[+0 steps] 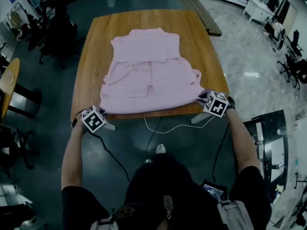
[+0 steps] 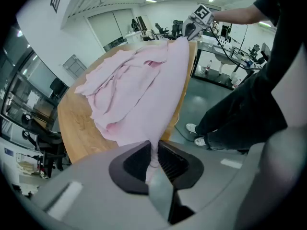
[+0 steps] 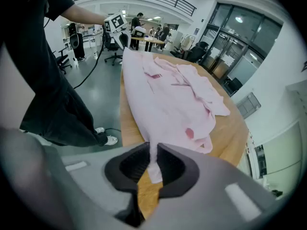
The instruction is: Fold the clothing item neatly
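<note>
A pale pink garment [image 1: 146,73] lies crumpled on the wooden table [image 1: 189,28], its near hem stretched along the table's front edge. My left gripper [image 1: 101,114] is shut on the hem's left corner, off the table's near left corner. In the left gripper view the pink cloth [image 2: 144,80] runs taut from the jaws of the left gripper [image 2: 154,161] toward the other gripper. My right gripper [image 1: 204,99] is shut on the hem's right corner. The right gripper view shows the pink cloth [image 3: 165,102] pinched between the jaws of the right gripper [image 3: 152,164] above the table edge.
The person stands at the table's near edge with black trousers [image 1: 163,186] and shoes [image 1: 160,149] below. Cables [image 1: 172,127] trail on the floor. Office chairs [image 1: 57,32] stand left of the table, a round wooden table [image 1: 9,80] farther left, a cart [image 1: 268,143] to the right.
</note>
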A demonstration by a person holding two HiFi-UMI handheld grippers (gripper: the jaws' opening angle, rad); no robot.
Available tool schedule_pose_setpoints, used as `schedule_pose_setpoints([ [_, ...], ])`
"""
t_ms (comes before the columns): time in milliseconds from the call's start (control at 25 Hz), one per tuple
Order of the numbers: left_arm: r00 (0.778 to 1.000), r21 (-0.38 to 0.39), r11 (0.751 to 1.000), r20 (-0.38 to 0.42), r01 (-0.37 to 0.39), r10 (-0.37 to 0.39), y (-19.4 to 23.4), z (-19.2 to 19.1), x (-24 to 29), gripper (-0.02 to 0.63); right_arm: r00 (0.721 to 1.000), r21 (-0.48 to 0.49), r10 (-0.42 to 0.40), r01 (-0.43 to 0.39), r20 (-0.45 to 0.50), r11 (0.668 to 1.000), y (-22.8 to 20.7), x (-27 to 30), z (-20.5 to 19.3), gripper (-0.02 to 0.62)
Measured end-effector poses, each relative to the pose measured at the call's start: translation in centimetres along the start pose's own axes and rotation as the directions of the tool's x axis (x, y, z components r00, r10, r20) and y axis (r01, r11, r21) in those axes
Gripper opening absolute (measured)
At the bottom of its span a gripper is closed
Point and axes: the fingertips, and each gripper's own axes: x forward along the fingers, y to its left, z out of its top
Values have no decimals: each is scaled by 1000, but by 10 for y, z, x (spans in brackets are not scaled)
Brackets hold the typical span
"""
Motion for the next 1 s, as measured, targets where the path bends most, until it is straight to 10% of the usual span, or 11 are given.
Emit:
schedule_pose_setpoints([
  [440,997,38,998,67,-44,42,-26,-19,-56,57,997,13,-72,73,-21,997,48,-53,9,49],
  [1000,962,15,973,158,-228,223,98,39,-123,55,981,33,-192,192,7,981,-47,-96,56,48],
])
